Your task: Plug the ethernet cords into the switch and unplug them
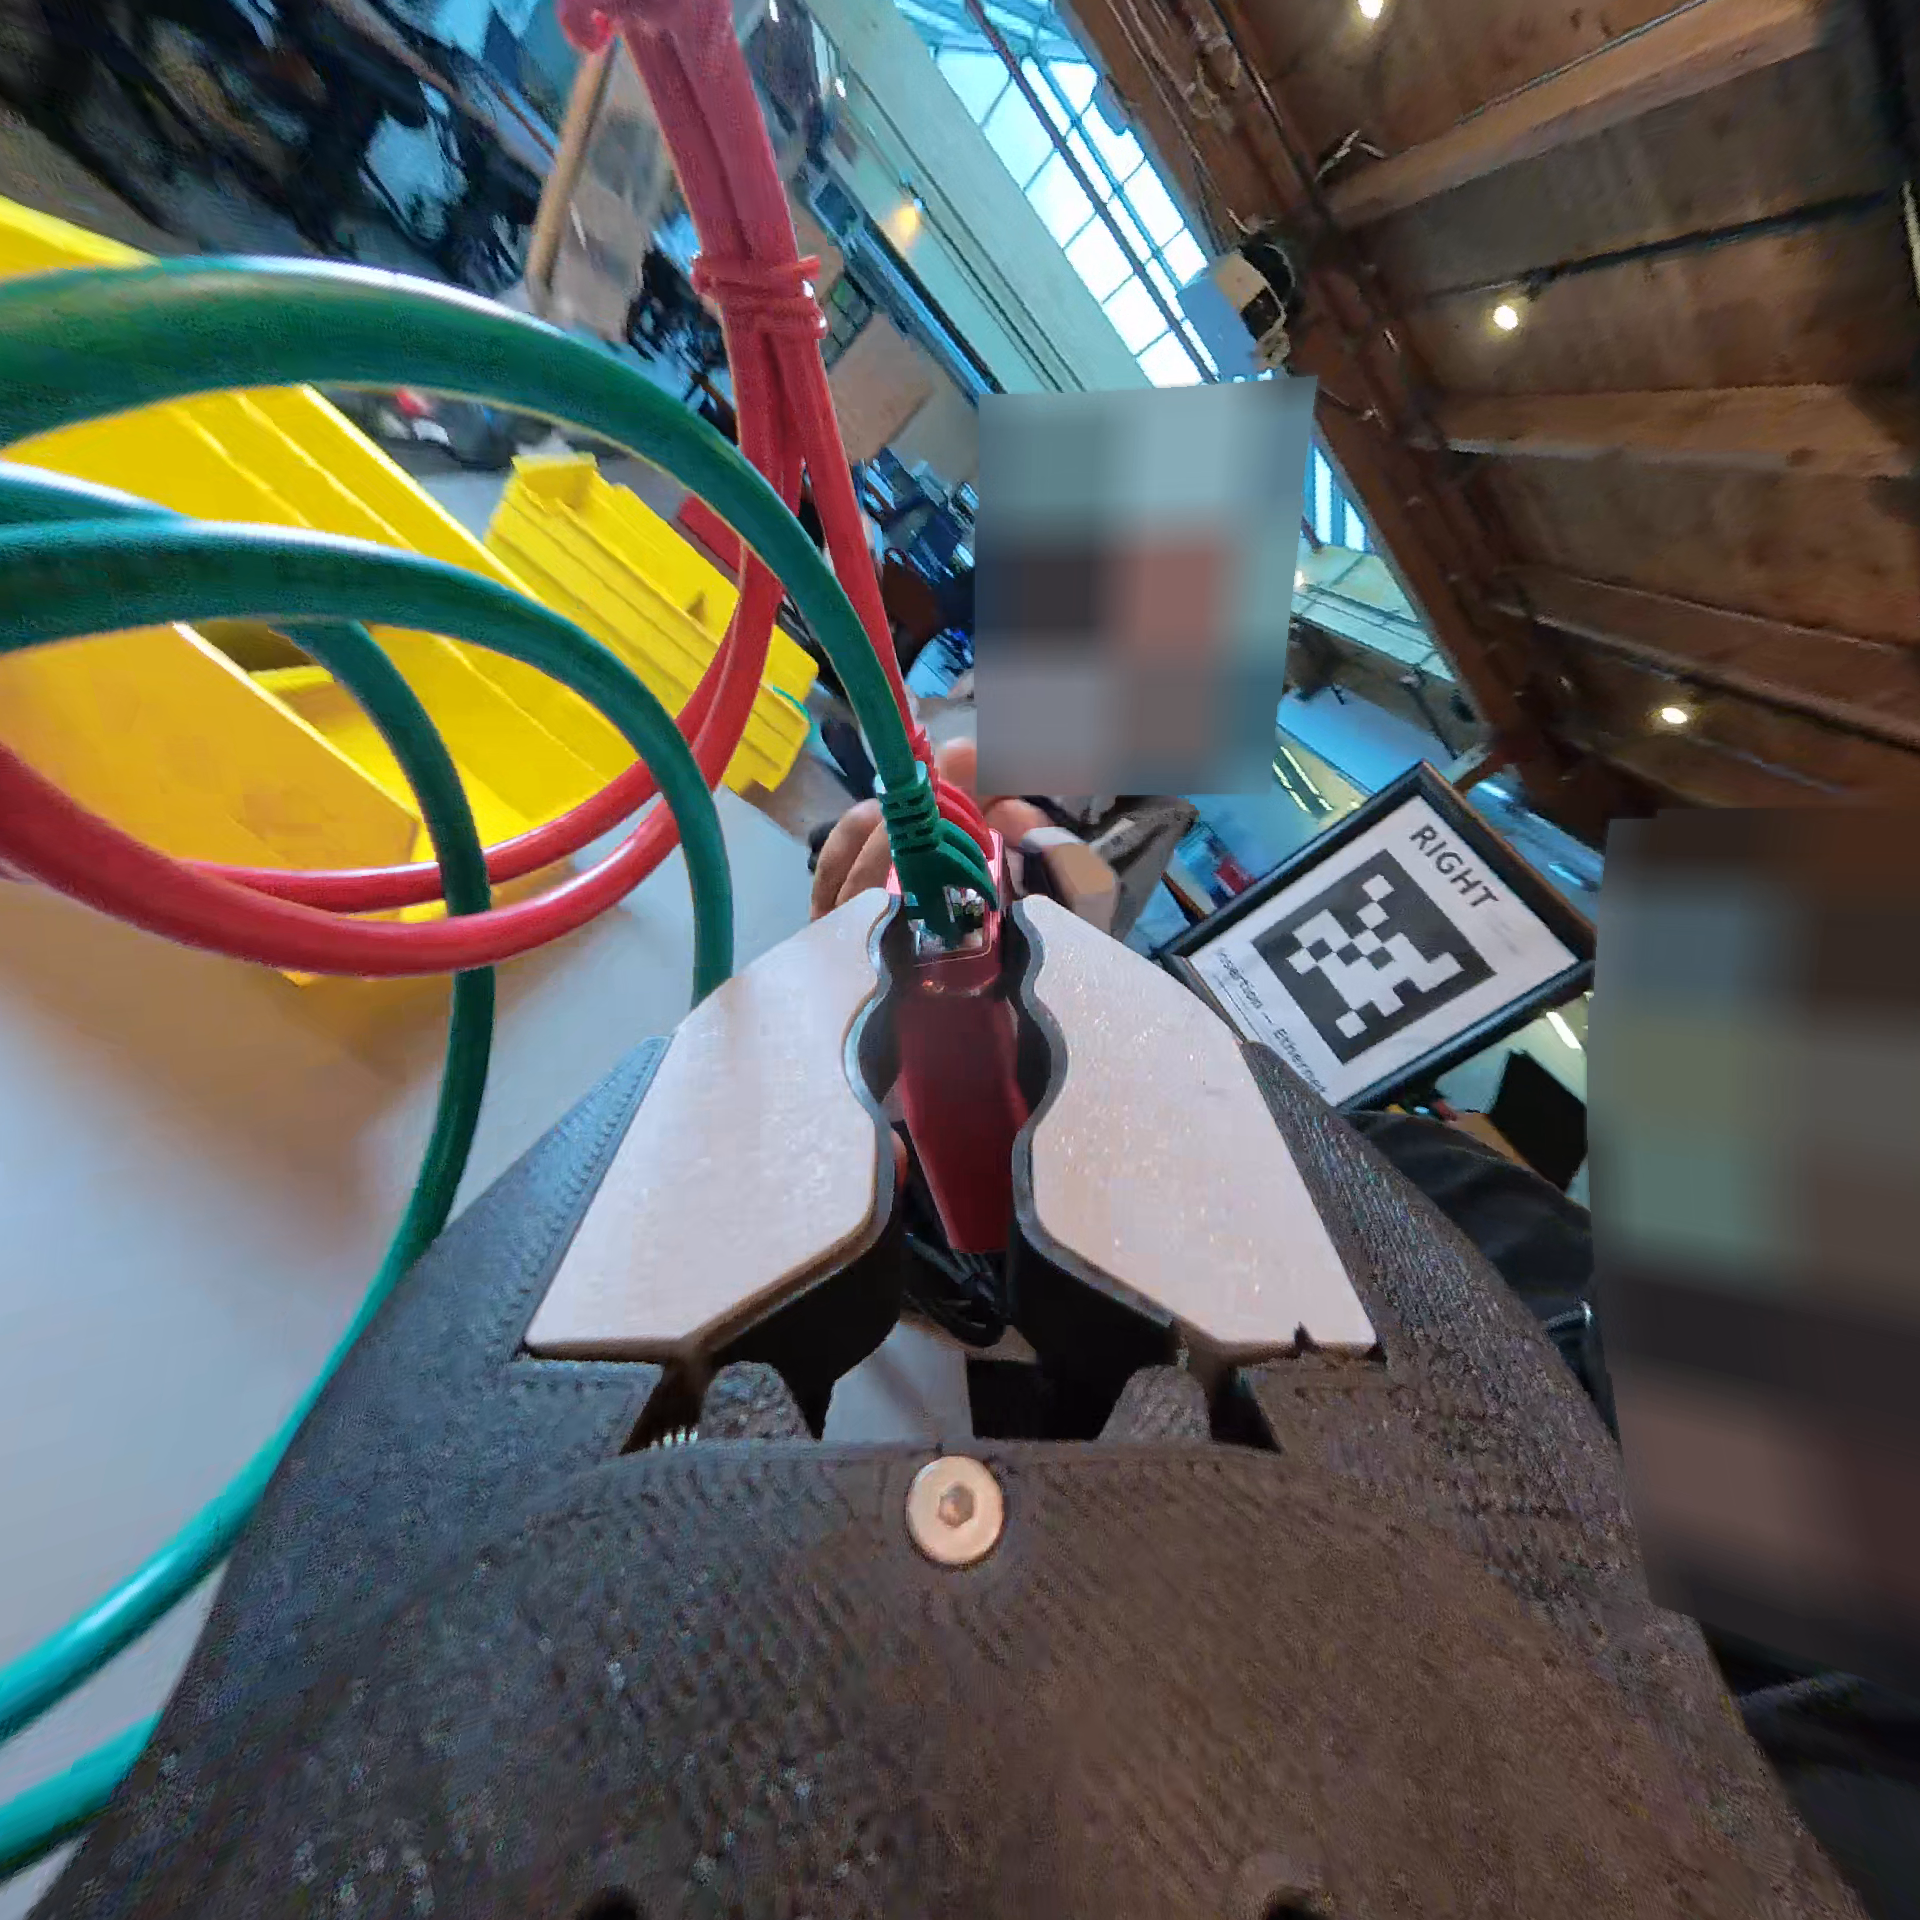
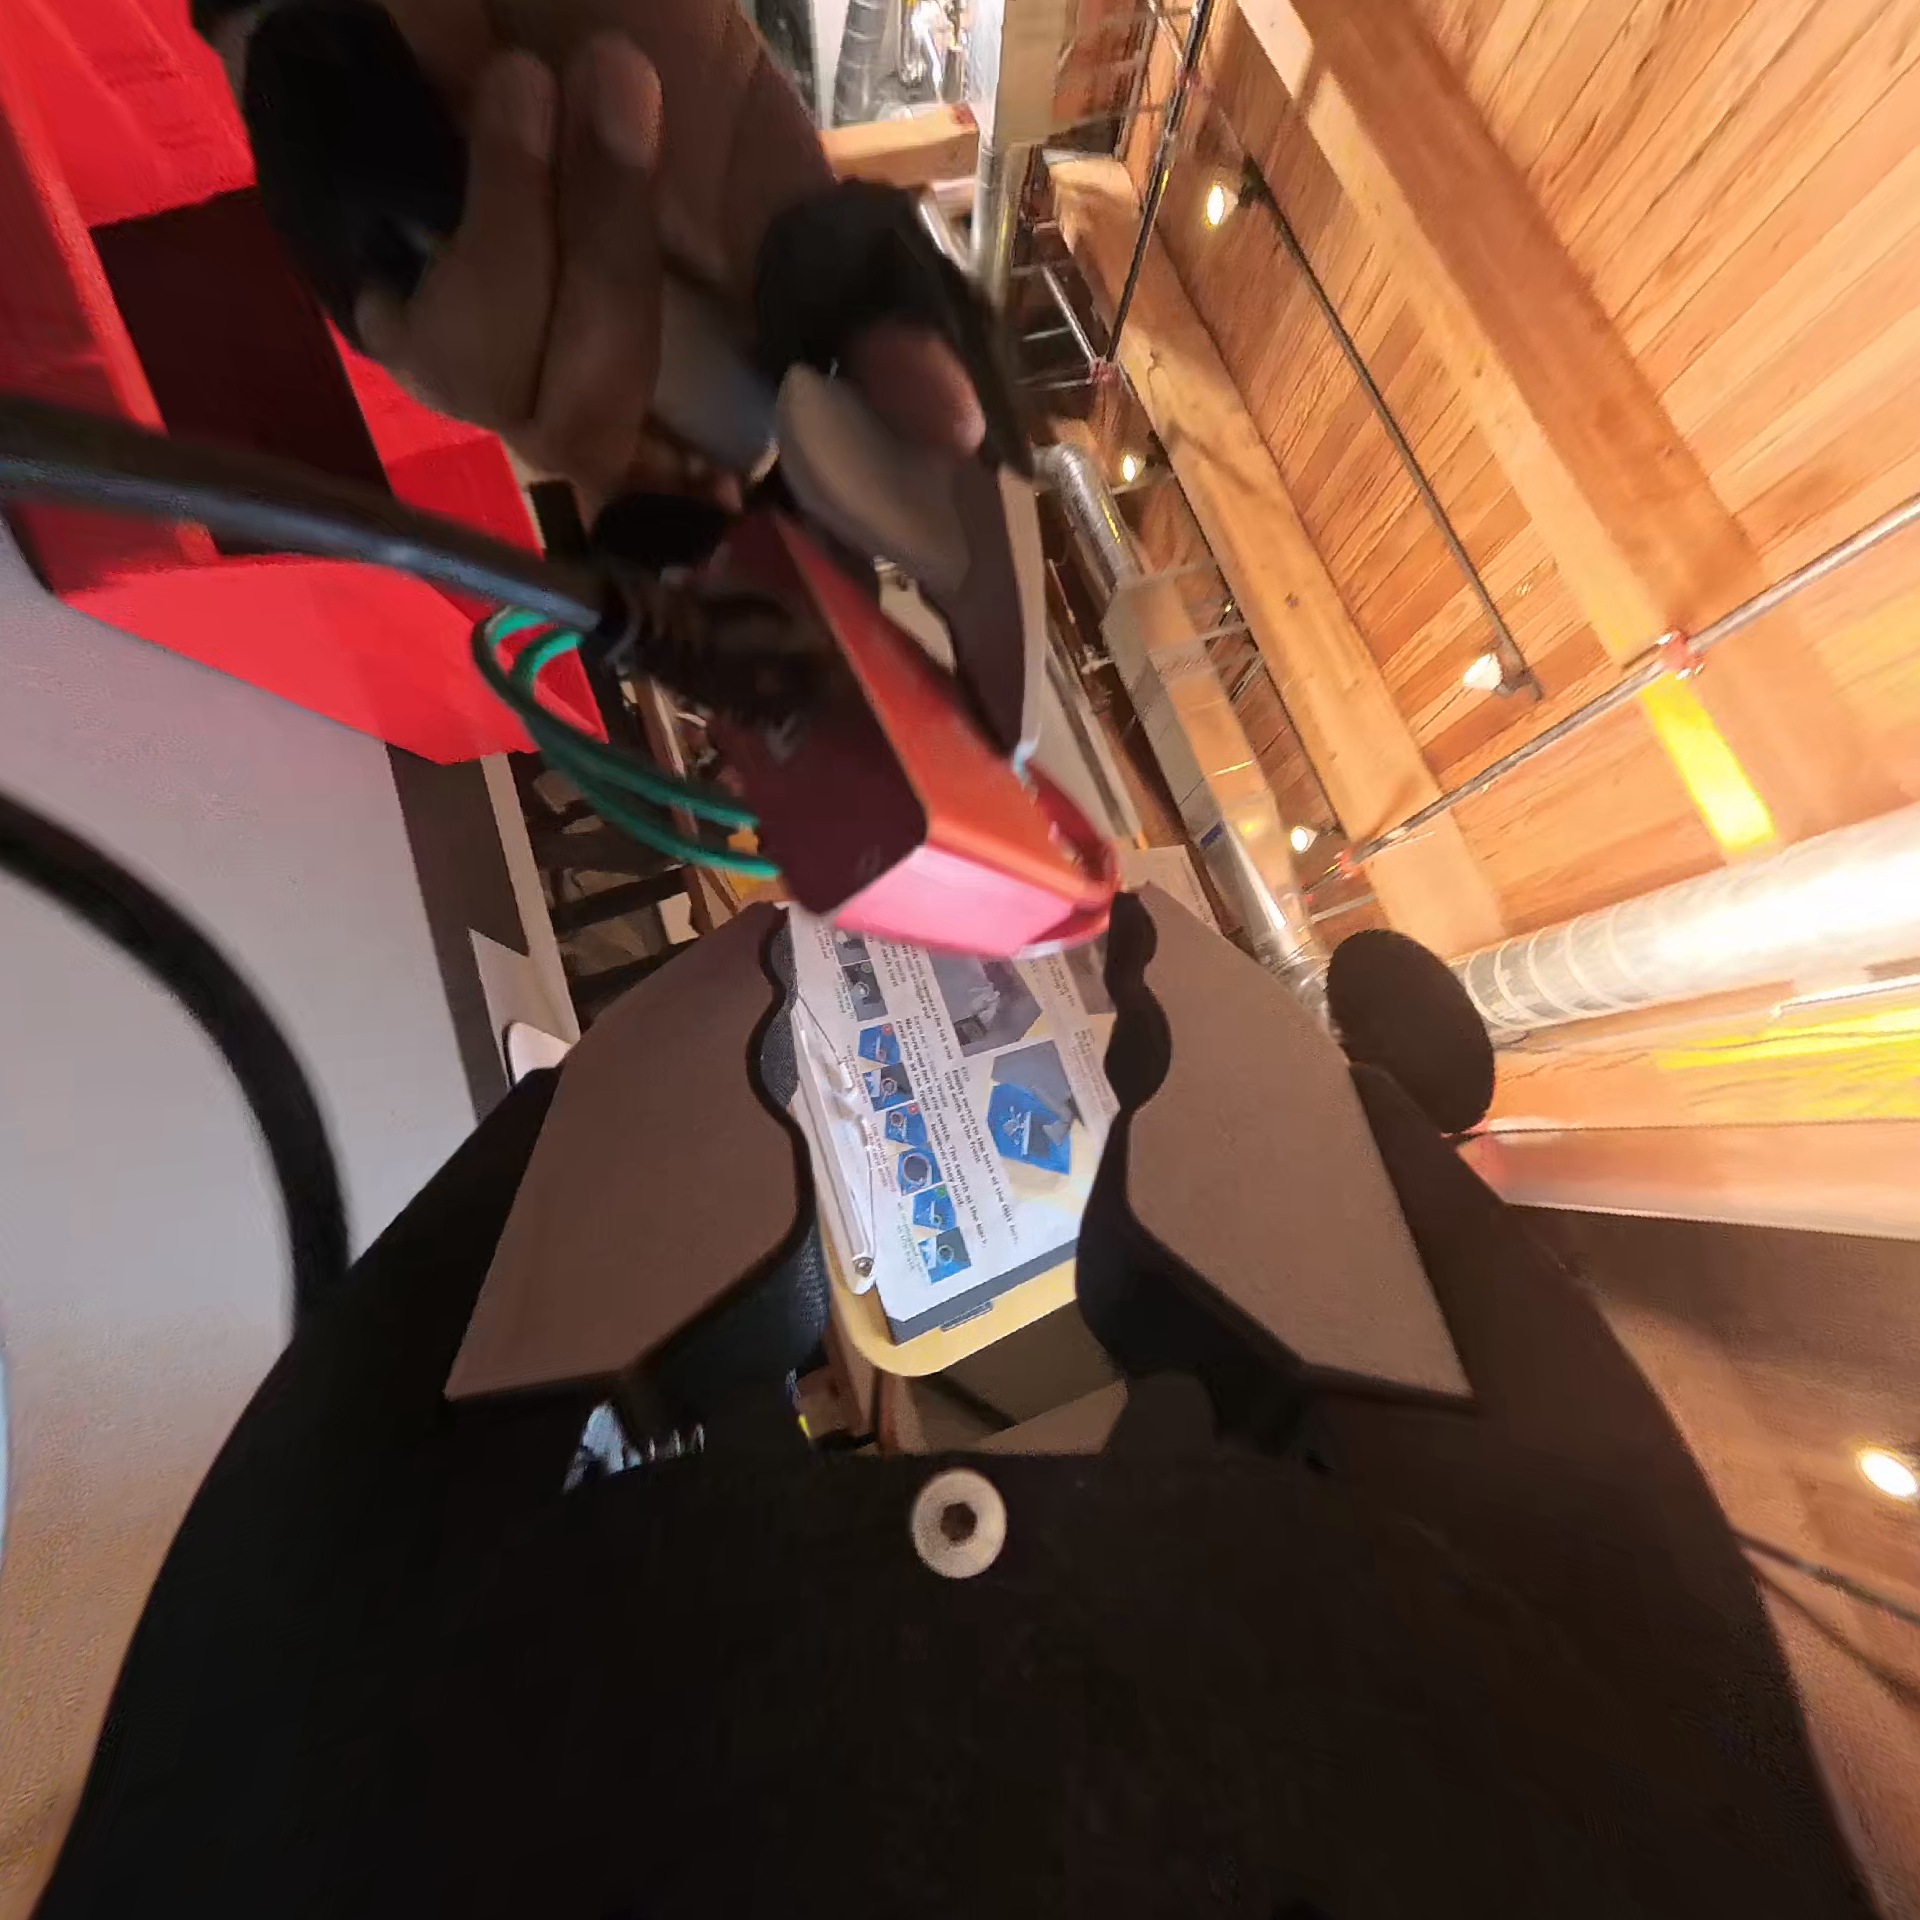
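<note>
In the left wrist view my left gripper (image 1: 951,920) is shut on a small red switch (image 1: 956,1091), which stands out past the fingertips. A green ethernet cord (image 1: 416,582) has its plug (image 1: 925,852) seated in the switch's far end. A bundled red cord (image 1: 769,416) also runs to that end, just behind the green plug. In the right wrist view my right gripper (image 2: 951,920) is open and empty, with its fingertips just below the switch (image 2: 914,748). The left gripper (image 2: 904,488), held by a hand, grips the switch from above there.
Yellow bins (image 1: 260,727) sit on the pale table (image 1: 156,1143) to the left, under the cord loops. A framed marker sign (image 1: 1382,956) stands at the right. A red bin (image 2: 260,623), a black cable (image 2: 260,509) and an instruction sheet (image 2: 966,1122) show in the right wrist view. Both grippers' tips are close together, under 4 cm apart.
</note>
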A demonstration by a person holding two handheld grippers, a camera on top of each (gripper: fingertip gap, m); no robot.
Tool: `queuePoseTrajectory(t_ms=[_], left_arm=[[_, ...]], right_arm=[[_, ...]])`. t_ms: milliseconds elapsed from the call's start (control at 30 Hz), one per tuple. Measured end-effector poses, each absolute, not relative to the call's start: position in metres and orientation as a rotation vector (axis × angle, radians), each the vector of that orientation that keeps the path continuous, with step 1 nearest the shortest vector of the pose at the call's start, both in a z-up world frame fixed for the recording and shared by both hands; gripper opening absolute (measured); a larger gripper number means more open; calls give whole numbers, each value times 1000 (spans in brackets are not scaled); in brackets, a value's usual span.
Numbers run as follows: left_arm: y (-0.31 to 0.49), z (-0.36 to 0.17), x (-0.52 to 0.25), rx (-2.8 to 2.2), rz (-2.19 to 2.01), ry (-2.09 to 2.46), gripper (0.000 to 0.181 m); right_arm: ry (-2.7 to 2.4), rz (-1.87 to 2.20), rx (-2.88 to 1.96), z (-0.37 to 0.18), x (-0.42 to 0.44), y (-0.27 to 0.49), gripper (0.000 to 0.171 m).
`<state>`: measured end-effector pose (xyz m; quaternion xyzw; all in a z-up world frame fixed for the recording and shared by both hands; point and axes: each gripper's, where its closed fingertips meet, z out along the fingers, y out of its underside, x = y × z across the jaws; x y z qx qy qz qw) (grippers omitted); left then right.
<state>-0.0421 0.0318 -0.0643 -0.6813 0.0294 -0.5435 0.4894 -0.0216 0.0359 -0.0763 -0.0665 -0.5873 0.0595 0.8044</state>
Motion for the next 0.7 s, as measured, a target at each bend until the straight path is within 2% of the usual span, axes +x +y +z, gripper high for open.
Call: queuePoseTrajectory(t_ms=[67, 133, 167, 267, 367, 533, 700], left_arm=[[39, -82, -27, -1678, -1390, 71, 18], [41, -92, -16, -1683, -1459, 69, 18], [43, -95, -15, -1689, -1463, 62, 19], [39, -99, -16, -1688, -1463, 85, 23], [24, -81, -32, -1581, -1418, 141, 27], [-2, -70, -58, -1581, -821, 304, 31], [-18, -73, -49, -1589, -439, 482, 34]], right_arm=[[-1278, 72, -104, -84, -21, 33, 61], [-1314, 56, -76, -95, -22, 31, 41], [-1313, 47, -69, -98, -21, 31, 37], [-1354, 91, -130, -101, -21, 30, 34], [-1360, 212, -263, -89, -17, 34, 32], [-1367, 656, -580, -76, -11, 42, 28], [-1456, 1241, -656, -84, -12, 17, 27]])
